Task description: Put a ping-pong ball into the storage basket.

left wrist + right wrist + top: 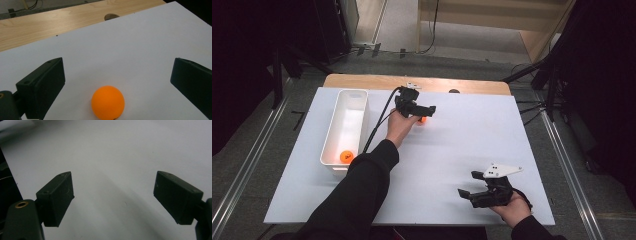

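orange ball (107,102) sits on the white sheet (462,145) between the wide-open jaws of the left gripper (424,114), untouched, half hidden from above. right gripper (472,187) gapes empty.

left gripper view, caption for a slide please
Open left claw straddles an orange ball on the white table.

left gripper (424,114) partly hides the orange ball (422,119).
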The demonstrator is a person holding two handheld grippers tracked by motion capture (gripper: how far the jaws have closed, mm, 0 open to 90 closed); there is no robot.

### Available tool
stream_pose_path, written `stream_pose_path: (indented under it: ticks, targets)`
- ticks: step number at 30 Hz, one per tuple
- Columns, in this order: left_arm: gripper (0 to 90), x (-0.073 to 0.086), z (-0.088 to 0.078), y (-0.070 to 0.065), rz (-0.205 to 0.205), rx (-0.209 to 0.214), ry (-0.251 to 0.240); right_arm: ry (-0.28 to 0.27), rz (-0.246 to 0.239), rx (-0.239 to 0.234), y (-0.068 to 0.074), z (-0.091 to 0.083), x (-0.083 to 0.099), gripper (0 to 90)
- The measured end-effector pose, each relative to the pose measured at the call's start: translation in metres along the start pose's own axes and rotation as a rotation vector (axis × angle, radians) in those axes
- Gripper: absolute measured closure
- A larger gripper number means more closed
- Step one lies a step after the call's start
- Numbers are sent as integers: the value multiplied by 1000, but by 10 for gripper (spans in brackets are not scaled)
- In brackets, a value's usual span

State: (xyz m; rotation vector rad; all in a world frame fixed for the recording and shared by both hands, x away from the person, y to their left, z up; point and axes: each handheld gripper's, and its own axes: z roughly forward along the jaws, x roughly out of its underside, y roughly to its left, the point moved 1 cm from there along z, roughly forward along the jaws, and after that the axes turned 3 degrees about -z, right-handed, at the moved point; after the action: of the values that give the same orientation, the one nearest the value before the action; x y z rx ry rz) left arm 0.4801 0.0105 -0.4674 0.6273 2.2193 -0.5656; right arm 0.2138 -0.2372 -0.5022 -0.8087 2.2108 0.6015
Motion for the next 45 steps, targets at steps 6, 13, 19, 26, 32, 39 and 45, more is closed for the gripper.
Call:
stream_pose_path:
  ticks: [6, 13, 19, 26, 32, 39, 45]
  targets:
    - [0, 4, 3, -1, 9, -5, 6, 2, -6, -1, -1, 1, 0, 150]
    - [0, 10, 9, 2, 2, -13, 20, 2, -4, 0, 0, 1, 0, 150]
    - [0, 15, 12, 4, -2, -10, 25, 2, -6, 0, 0, 2, 0, 150]
    - [0, 19, 17, 3, 0, -4, 40, 11, -7, -2, 0, 2, 0, 150]
    - [0, 25, 21, 3, -2, -6, 58, 14, -9, -3, 1, 2, 0, 150]
    - [0, 32, 25, 4, 5, -9, 72, 13, -13, -2, 1, 2, -1, 150]
    - [0, 36, 29, 2, 30, -35, 84, 14, -23, -2, 1, 2, -1, 150]
